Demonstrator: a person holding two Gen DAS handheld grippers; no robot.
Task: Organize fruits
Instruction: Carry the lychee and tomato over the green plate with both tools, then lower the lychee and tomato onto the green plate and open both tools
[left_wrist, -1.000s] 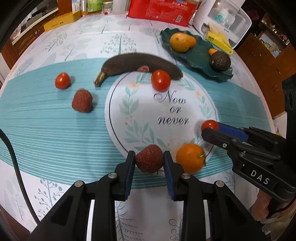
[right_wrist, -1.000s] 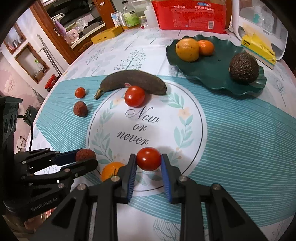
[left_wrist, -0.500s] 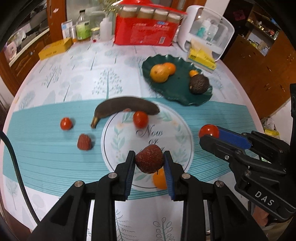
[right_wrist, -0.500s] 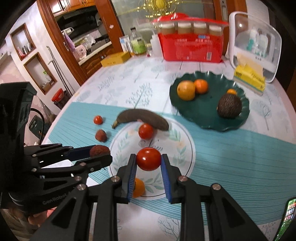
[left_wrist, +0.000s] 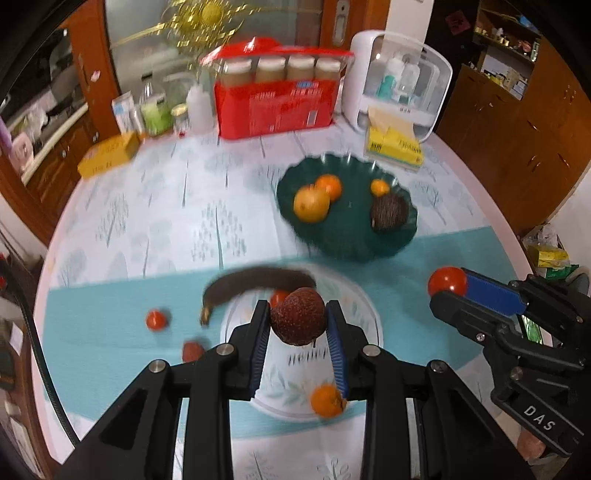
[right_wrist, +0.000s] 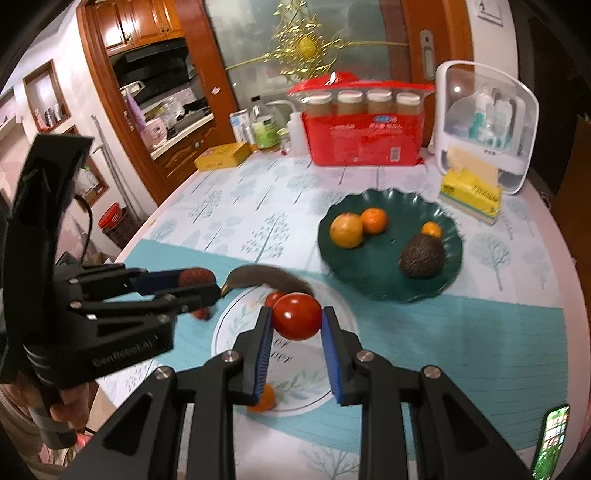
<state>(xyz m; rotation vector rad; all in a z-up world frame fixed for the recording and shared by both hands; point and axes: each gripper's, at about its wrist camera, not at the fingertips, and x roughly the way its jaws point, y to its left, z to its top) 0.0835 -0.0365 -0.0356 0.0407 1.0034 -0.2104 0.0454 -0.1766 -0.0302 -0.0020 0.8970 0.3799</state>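
My left gripper (left_wrist: 297, 323) is shut on a dark red bumpy strawberry (left_wrist: 298, 316), held high above the table. In the right wrist view my right gripper (right_wrist: 296, 320) is shut on a red tomato (right_wrist: 296, 315), also lifted well off the cloth. Each gripper shows at the side of the other's view. Far behind stands a dark green scalloped plate (left_wrist: 347, 243) (right_wrist: 373, 277) with two orange fruits, a small orange and a dark avocado (right_wrist: 422, 255). On the cloth below lie a blackened banana (left_wrist: 255, 282), tomatoes (left_wrist: 155, 319), another strawberry (left_wrist: 192, 351) and a small orange (left_wrist: 327, 400).
A red box of jars (right_wrist: 364, 140), a white clear-lidded case (right_wrist: 487, 129), a yellow tissue pack (right_wrist: 471, 192), a yellow box (left_wrist: 109, 155) and bottles line the table's far edge. A phone (right_wrist: 552, 446) lies at the near right. A person's hand (right_wrist: 70, 406) holds the left gripper.
Both grippers have risen well above the table with their fruits still held. The table's fruits now look smaller and lower, and the far wall and cabinets have come into view.
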